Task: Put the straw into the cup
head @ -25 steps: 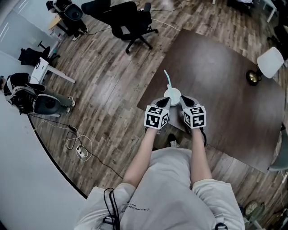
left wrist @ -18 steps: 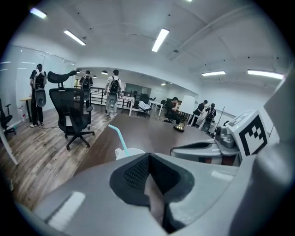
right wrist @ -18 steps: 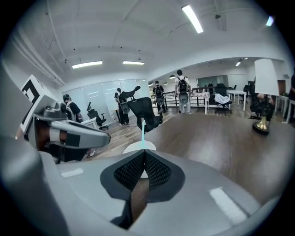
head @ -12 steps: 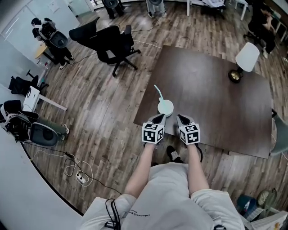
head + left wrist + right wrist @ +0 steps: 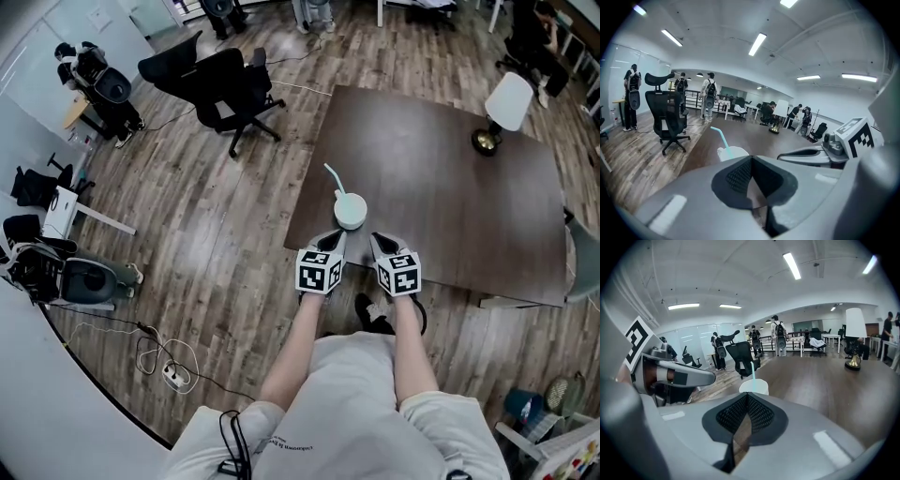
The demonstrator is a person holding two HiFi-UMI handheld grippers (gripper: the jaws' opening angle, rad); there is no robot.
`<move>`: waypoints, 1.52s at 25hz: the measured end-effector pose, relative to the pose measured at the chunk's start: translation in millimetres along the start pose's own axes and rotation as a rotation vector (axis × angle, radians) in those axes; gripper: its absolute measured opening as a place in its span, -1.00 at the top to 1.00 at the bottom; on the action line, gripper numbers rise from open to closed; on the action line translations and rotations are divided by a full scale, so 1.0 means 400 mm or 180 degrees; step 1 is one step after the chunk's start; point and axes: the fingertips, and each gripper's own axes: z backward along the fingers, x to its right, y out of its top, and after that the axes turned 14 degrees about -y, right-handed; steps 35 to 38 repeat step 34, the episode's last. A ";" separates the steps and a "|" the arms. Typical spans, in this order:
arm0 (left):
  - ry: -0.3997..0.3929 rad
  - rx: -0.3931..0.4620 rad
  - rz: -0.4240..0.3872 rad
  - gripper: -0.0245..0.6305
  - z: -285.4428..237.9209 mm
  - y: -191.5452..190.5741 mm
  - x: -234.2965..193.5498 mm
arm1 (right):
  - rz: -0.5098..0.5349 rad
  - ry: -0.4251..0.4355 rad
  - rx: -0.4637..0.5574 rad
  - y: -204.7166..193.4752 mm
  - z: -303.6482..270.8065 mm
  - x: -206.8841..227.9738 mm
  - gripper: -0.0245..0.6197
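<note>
Two empty claws, left claw [image 5: 336,238] and right claw [image 5: 379,241], are hovering pinched together at 6 o'clock of the round white paper cup [image 5: 352,212] near the edge of the dark brown table [image 5: 441,169], where a forward bump is risking toppling it and the thin teal plastic straw [image 5: 333,177] standing inside.

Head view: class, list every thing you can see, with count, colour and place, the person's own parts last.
cup: one, white, on the table's near edge
straw: one, pale blue, standing in the cup, leaning left
table: one, dark brown, centre right
lamp: one, white shade, table's far right
office chair: nearest one, black, floor left of table
left hand-held gripper: one, grey, shut, empty, before the cup
right hand-held gripper: one, grey, shut, empty, beside it
</note>
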 end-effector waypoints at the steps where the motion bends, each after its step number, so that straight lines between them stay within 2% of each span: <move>1: -0.0007 0.0009 -0.0004 0.92 0.005 0.001 0.001 | -0.0083 0.0017 0.0015 0.003 0.002 -0.002 0.84; 4: -0.0065 -0.0007 -0.0018 0.92 0.018 -0.008 0.004 | -0.0296 0.0020 0.0008 -0.001 0.001 -0.002 0.84; 7: -0.0170 -0.0108 -0.0015 0.92 0.027 -0.027 0.003 | -0.0306 0.0005 -0.0047 -0.008 -0.009 -0.010 0.84; 9: -0.0156 -0.0118 -0.0012 0.92 0.037 -0.029 -0.009 | -0.0329 0.0083 -0.0058 -0.005 -0.014 -0.029 0.84; 13: -0.0110 -0.0078 0.0001 0.92 0.052 -0.020 -0.029 | -0.0250 0.0250 -0.0051 0.007 -0.018 -0.070 0.84; 18: -0.0121 -0.0050 -0.0005 0.92 0.047 -0.015 -0.029 | -0.0183 0.0162 -0.0042 0.016 -0.015 -0.057 0.84; 25: -0.0150 -0.0058 -0.0039 0.92 0.034 -0.008 -0.021 | -0.0132 0.0186 -0.0150 -0.003 -0.011 -0.057 0.84; 38: -0.0152 -0.0060 -0.0095 0.92 0.023 0.003 -0.036 | -0.0099 0.0120 -0.0116 0.006 -0.030 -0.047 0.84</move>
